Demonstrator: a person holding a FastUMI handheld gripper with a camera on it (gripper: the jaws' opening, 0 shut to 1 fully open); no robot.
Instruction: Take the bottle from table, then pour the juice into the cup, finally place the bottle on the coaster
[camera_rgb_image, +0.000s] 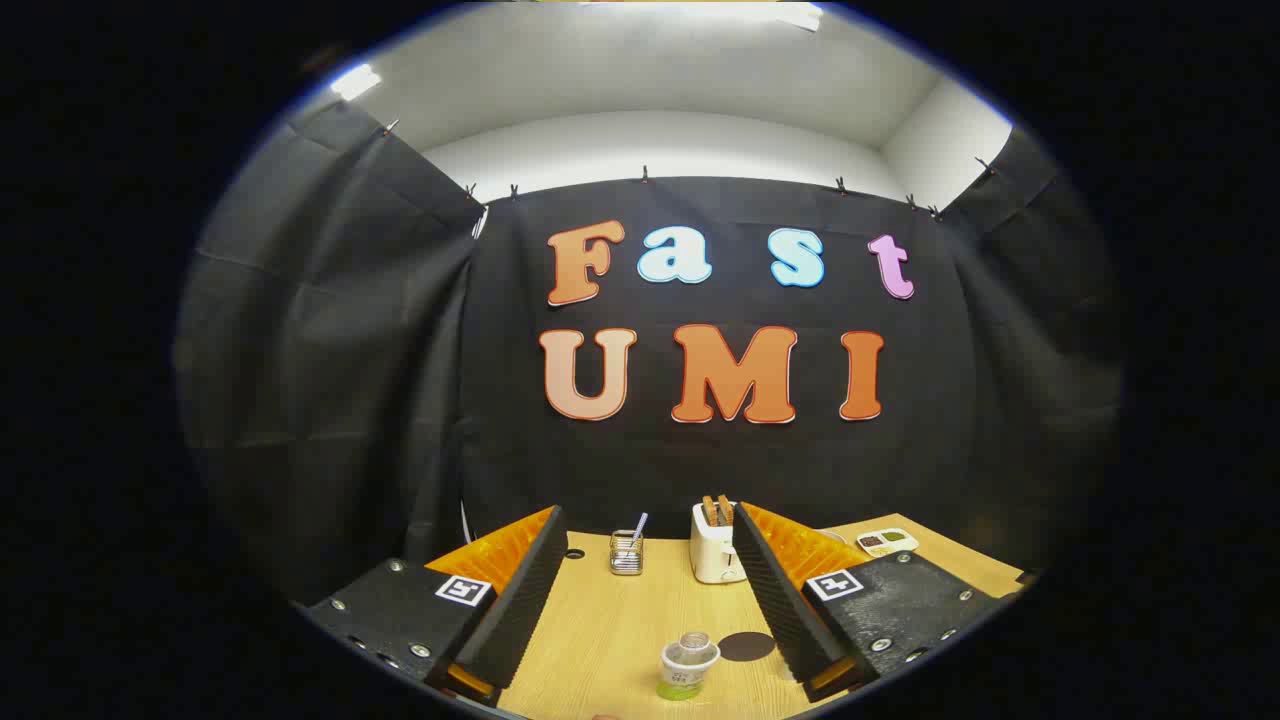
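My gripper (648, 520) is open, held above a light wooden table (610, 620) with nothing between its fingers. A small bottle (688, 666) with a clear neck, a white band and green juice at its foot stands upright on the table. It appears in the gap between the fingers, closer to the right one, and neither finger touches it. Just to its right and a little farther off, a dark round coaster (747, 647) lies flat on the table, partly hidden by the right finger.
A white toaster (714, 547) with toast in it stands at the table's far side beside the right fingertip. A wire holder (627, 553) with a straw stands to its left. A small white tray (886, 542) with dark fillings lies far right. Black cloth walls the booth.
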